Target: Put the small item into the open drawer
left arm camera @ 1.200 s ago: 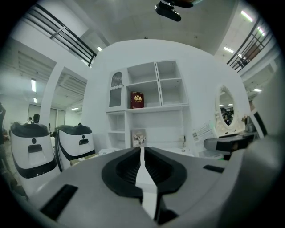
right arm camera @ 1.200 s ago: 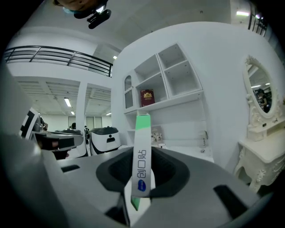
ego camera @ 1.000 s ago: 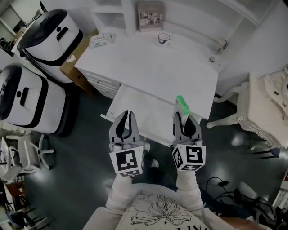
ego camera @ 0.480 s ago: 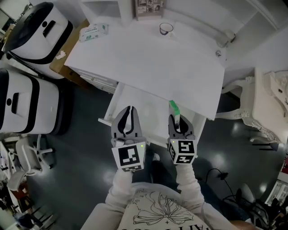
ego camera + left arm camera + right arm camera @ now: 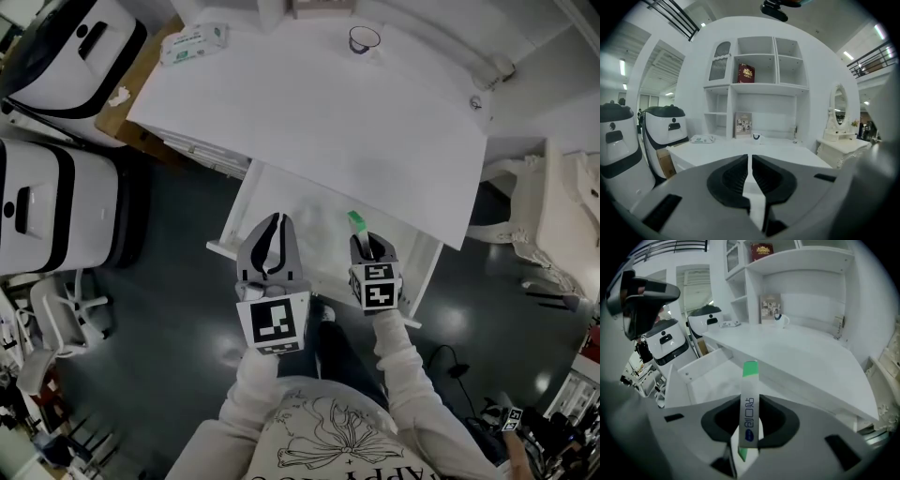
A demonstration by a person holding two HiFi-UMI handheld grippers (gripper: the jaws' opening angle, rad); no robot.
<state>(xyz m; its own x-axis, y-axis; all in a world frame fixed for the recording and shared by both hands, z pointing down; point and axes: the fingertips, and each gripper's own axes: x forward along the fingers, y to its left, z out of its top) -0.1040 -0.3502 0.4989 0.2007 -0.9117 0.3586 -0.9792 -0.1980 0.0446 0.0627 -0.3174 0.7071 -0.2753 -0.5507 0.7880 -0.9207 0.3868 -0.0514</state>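
Observation:
A narrow white strip pack with green ends (image 5: pixel 357 222) sticks out forward from my right gripper (image 5: pixel 368 243), which is shut on it. It hangs over the right part of the open white drawer (image 5: pixel 286 217) that is pulled out from under the white desk (image 5: pixel 328 112). In the right gripper view the pack (image 5: pixel 750 390) stands between the dark pads of the right gripper (image 5: pixel 749 405), with the drawer (image 5: pixel 710 376) below and to the left. My left gripper (image 5: pixel 273 219) hovers over the drawer's front left, shut and holding nothing; its jaws (image 5: pixel 750 161) meet with only a thin slit.
On the desk's far side stand a mug (image 5: pixel 364 39) and a tissue pack (image 5: pixel 192 42). Two white-and-black machines (image 5: pixel 52 211) stand on the dark floor to the left. A white ornate chair (image 5: pixel 562 220) is to the right. Shelves with a red book (image 5: pixel 746 73) rise behind the desk.
The head view has tipped so the desk sits higher in the picture. My right gripper with the pack has drawn in over the drawer's right part. The left gripper stays shut over the drawer.

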